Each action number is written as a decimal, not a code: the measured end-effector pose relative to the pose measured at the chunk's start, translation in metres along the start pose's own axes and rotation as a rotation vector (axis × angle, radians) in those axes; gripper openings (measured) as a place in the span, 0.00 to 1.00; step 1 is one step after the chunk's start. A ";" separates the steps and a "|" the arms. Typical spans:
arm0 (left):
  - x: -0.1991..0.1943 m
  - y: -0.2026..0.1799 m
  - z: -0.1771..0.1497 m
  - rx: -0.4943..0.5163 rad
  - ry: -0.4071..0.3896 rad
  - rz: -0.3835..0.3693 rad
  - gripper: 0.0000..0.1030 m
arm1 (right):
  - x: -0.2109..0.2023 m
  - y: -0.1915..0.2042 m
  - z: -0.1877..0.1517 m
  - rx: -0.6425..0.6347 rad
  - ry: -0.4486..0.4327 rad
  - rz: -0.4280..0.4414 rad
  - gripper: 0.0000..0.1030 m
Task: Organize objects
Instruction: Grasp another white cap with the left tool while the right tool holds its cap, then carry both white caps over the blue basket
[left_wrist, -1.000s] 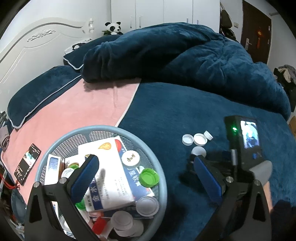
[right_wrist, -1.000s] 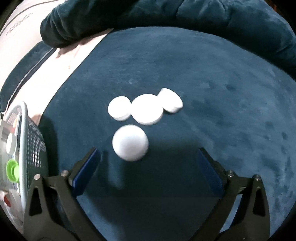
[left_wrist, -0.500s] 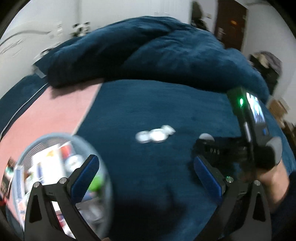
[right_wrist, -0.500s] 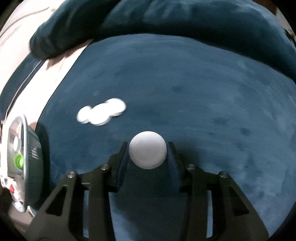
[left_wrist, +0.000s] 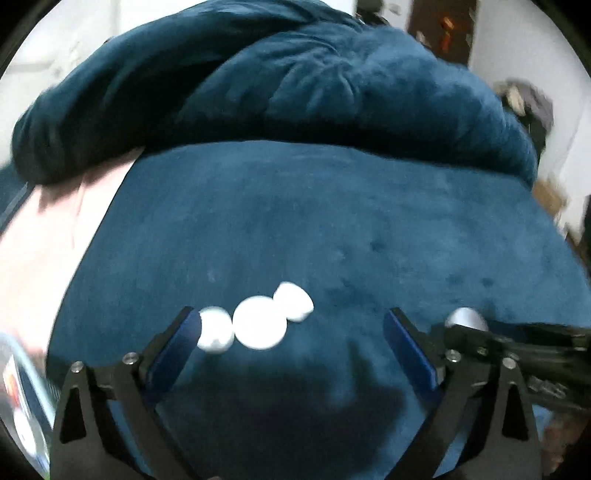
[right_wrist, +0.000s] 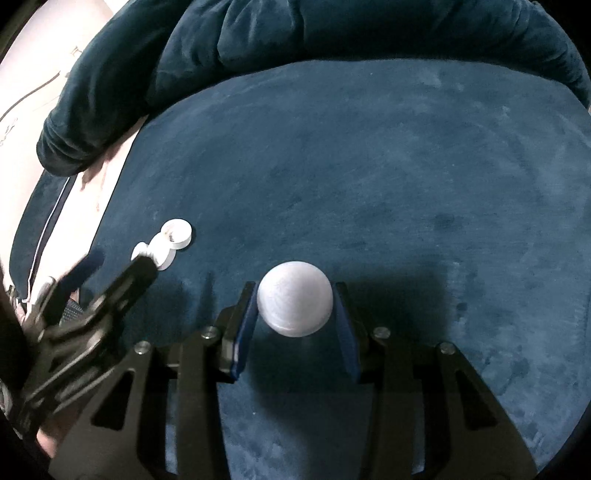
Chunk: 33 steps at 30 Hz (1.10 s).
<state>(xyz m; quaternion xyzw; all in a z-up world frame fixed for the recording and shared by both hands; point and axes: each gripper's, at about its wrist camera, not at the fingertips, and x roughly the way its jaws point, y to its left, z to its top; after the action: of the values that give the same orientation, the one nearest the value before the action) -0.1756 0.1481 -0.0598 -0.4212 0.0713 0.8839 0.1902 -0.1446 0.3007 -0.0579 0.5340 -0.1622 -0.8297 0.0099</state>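
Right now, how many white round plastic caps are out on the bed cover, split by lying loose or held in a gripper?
White round plastic caps lying loose on the dark blue plush bed cover: 3
White round plastic cap held in the right gripper: 1
Total: 4

Honestly can't read anything here. The printed packaging (left_wrist: 14, 384) at the left edge of my left wrist view is way too blurred.

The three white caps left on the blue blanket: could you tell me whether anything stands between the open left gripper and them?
Nothing visible does. The left gripper is open just before the three white caps, with only bare blue blanket around them.
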 end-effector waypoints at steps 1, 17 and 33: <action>0.011 -0.004 0.003 0.040 0.023 0.017 0.91 | 0.001 -0.002 0.000 0.007 0.001 0.004 0.40; 0.033 -0.010 0.000 0.183 0.080 0.016 0.30 | 0.006 -0.003 -0.008 0.016 0.026 0.025 0.41; -0.139 0.080 -0.030 -0.083 -0.106 0.030 0.30 | -0.039 0.111 -0.026 -0.146 -0.043 0.216 0.41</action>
<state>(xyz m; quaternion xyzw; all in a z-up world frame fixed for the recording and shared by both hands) -0.1058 0.0280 0.0255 -0.3803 0.0307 0.9099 0.1626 -0.1221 0.1957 -0.0026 0.4932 -0.1581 -0.8448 0.1343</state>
